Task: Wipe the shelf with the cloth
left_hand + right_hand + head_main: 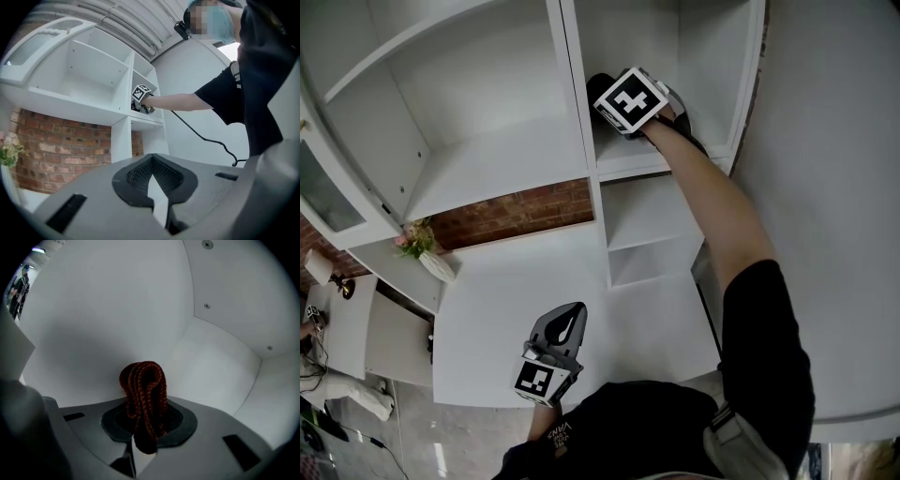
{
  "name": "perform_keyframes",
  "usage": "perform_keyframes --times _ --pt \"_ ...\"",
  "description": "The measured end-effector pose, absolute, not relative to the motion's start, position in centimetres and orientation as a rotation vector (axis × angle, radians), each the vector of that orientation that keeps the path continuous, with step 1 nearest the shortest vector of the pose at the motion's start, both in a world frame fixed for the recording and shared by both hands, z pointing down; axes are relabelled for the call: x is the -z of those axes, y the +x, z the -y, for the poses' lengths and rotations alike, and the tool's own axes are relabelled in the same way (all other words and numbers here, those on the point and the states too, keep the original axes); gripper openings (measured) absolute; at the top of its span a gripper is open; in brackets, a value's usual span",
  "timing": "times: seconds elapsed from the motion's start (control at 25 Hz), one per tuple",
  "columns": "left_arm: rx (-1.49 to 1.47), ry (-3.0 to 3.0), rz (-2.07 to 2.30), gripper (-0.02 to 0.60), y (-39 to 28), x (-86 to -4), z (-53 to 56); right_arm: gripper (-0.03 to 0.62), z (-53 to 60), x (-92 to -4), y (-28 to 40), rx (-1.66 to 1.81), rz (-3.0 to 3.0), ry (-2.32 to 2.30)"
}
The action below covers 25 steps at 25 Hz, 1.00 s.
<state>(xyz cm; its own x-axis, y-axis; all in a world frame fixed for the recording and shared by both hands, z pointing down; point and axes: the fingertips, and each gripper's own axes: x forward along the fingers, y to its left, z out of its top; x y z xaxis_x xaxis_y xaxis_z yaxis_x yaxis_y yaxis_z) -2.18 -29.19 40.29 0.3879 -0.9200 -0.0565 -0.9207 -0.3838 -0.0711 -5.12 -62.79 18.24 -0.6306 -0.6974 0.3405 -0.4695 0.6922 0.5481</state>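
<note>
Right arm outstretched, right claw pinched on cloth; left claw low, closed.

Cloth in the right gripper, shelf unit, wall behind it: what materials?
Cloth: dark red-brown knitted textile, going by the ribbed, braid-like strands.
Shelf unit: smooth matte white board, painted or laminated; core not visible.
Wall: bare red brick with pale mortar lines.

left gripper: jaws together | right gripper: inside upper white shelf compartment
</note>
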Motion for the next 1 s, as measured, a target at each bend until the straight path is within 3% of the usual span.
perform_keyframes --times 0.32,1.0 --pt "-0.013 -2.563 -1.645 0.005 -2.0 -40.2 29.2 0.071 64.1 -19.4 -3.4 0.557 2.21 0.909" --pt "-0.033 -2.638 -1.573 0.005 -1.5 -41.0 29.2 0.07 69.2 -19.7 9.3 0.755 1.344 1.049"
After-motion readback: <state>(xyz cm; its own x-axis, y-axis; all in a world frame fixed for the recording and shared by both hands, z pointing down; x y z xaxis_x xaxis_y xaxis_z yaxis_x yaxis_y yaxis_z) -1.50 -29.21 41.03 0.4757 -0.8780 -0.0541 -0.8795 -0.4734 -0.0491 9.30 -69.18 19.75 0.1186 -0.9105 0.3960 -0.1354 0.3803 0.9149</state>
